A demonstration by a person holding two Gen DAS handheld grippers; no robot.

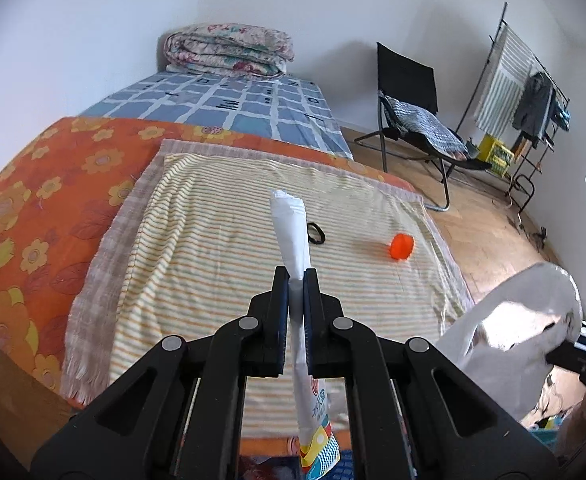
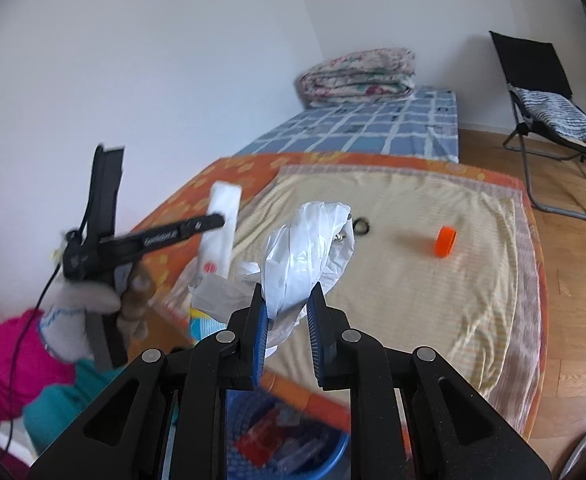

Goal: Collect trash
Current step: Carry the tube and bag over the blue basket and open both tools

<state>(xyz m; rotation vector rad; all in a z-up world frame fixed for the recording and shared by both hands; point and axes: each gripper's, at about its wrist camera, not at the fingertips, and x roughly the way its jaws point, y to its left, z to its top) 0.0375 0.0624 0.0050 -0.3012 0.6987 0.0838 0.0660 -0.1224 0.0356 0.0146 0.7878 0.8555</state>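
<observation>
My left gripper (image 1: 296,276) is shut on a flat white snack packet (image 1: 291,224) that sticks up between the pads, its printed end hanging below. The right wrist view shows that left gripper (image 2: 223,220) at the left with the packet (image 2: 221,228) in it. My right gripper (image 2: 287,296) is shut on a crumpled white plastic bag (image 2: 305,248), which also shows at the right edge of the left wrist view as the bag (image 1: 509,332). On the striped towel (image 1: 213,240) lie an orange bottle cap (image 1: 401,246) and a black hair tie (image 1: 316,233).
A blue basket (image 2: 293,440) holding wrappers sits below the right gripper, by the bed's near edge. The bed carries an orange flowered cover (image 1: 33,200), a blue checked sheet and a folded quilt (image 1: 229,50). A black folding chair (image 1: 413,112) and a clothes rack stand on the wooden floor.
</observation>
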